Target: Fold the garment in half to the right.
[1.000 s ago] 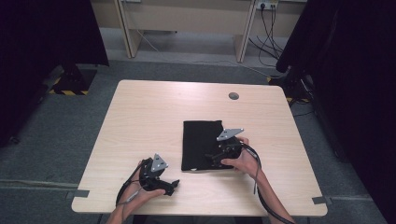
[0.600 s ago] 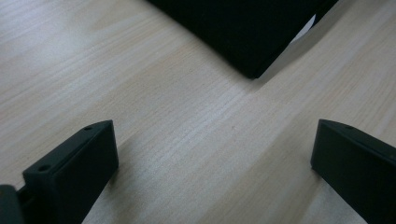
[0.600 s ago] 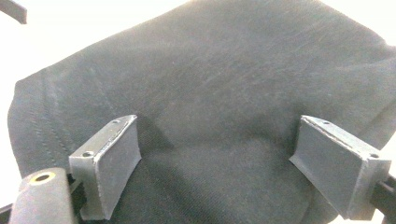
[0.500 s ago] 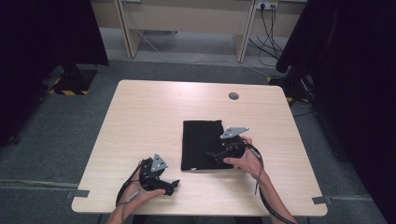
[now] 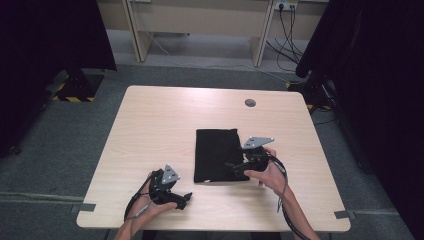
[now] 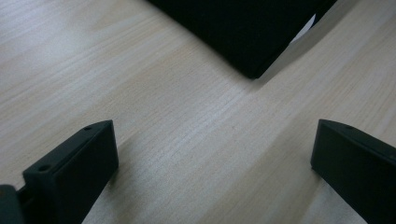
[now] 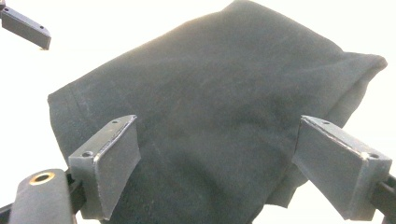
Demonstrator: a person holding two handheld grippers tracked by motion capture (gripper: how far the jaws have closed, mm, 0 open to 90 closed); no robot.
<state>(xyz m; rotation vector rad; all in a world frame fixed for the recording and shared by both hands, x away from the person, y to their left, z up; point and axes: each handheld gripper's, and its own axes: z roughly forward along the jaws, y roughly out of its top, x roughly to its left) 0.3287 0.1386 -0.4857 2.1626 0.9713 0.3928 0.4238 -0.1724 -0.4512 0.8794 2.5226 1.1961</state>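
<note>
A folded black cloth (image 5: 218, 155) lies flat on the light wooden bench (image 5: 160, 125), right of centre and toward the near edge. Its long sides run away from the person.

The right gripper (image 5: 239, 167) sits at the cloth's right edge, near its front right corner, held in the person's right hand (image 5: 270, 175). In the right gripper view, both jaws stand wide apart over the dark fabric (image 7: 219, 107) with nothing clamped between them: the gripper is released. Whether the jaw tips touch the fabric cannot be told.

The left gripper (image 5: 184, 199) rests low over the bench near the front edge, left of the cloth and apart from it, held in the left hand (image 5: 150, 207). In the left gripper view, its jaws are spread wide over bare wood, also released, and one corner of the cloth (image 6: 252, 42) lies ahead of them.

A round grommet (image 5: 250, 103) is set into the bench near the far edge.
</note>
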